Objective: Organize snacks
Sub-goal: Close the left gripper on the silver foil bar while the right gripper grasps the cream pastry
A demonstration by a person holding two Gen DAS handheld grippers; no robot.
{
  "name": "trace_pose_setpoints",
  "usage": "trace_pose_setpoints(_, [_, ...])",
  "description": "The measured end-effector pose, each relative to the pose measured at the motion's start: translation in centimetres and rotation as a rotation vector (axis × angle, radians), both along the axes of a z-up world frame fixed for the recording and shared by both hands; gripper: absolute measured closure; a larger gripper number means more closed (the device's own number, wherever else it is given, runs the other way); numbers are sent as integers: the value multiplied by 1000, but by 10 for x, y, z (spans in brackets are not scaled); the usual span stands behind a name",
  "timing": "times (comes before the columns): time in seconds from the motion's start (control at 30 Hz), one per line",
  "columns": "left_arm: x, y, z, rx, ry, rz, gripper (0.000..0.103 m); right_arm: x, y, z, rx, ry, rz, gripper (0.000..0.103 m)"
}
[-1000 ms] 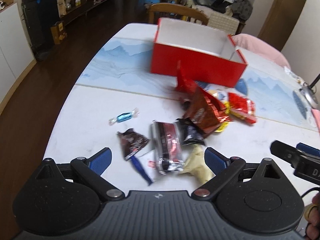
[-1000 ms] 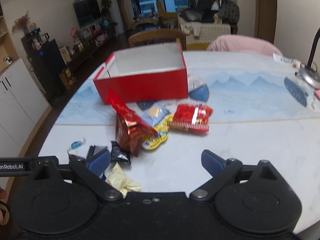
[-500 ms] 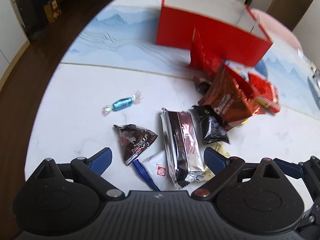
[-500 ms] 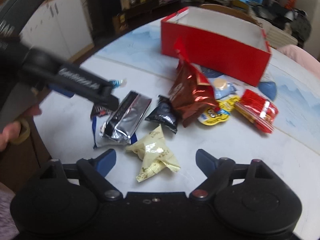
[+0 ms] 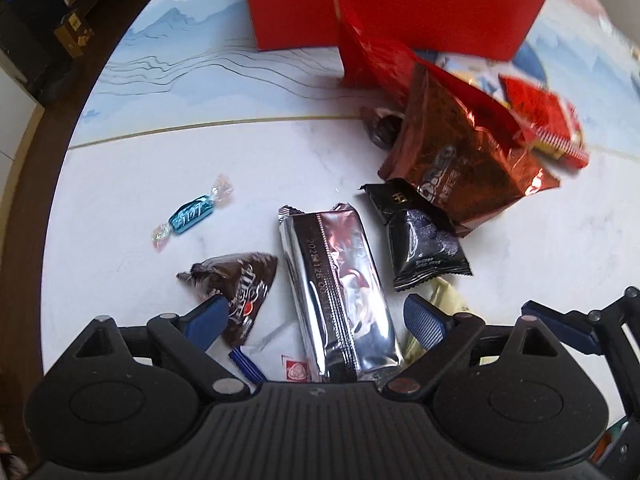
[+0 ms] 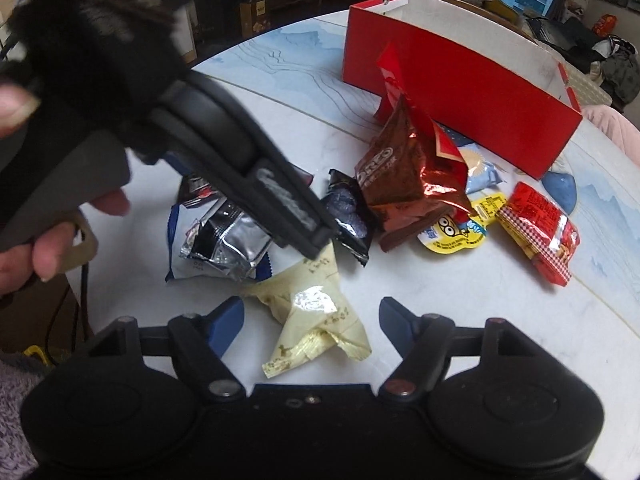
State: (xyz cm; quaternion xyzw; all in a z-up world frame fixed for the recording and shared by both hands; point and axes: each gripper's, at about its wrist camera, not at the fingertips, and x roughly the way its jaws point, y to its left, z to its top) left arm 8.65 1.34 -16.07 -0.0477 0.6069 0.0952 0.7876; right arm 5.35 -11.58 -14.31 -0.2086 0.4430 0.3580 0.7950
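Observation:
Snacks lie scattered on the white table before an open red box (image 5: 392, 4) (image 6: 452, 88). My left gripper (image 5: 316, 320) is open, its jaws on either side of a silver wrapped bar (image 5: 340, 292), with a brown triangular packet (image 5: 240, 284) at the left fingertip. My right gripper (image 6: 312, 320) is open around a cream crumpled packet (image 6: 316, 312). A black packet (image 5: 424, 236) (image 6: 348, 216) and a brown foil bag (image 5: 460, 152) (image 6: 404, 180) lie beyond. The left gripper's body crosses the right wrist view (image 6: 224, 152).
A blue wrapped candy (image 5: 192, 216) lies apart at the left. A red packet (image 6: 540, 228), a yellow jelly cup (image 6: 456, 232) and a light blue packet (image 6: 480, 172) lie to the right. The table edge (image 5: 52, 208) curves close on the left.
Both grippers have moved forward and down toward the snacks. The silver bar now sits between the left jaws and the cream packet between the right jaws.

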Motion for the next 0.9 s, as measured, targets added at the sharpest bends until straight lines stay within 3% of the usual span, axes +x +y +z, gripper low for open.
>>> trace_pose_setpoints(0.2, [12, -2, -10, 10, 48, 2, 12, -1, 9, -4, -42, -28, 33, 40])
trace_pose_setpoints(0.37, [16, 0, -18, -28, 88, 24, 28, -1, 14, -5, -54, -40, 40, 45])
trace_pose_setpoints(0.5, [17, 2, -18, -24, 83, 25, 31, -3, 16, -5, -51, -44, 38, 50])
trace_pose_setpoints(0.67, [16, 5, -17, -35, 85, 18, 49, -9, 16, -5, -51, -39, 39, 67])
trace_pose_setpoints(0.77, [17, 9, -17, -45, 76, 27, 58, -5, 14, -4, -33, -23, 21, 70])
trace_pose_setpoints(0.9, [16, 17, -16, -63, 68, 40, 60, -1, 7, -2, -13, 6, -12, 73])
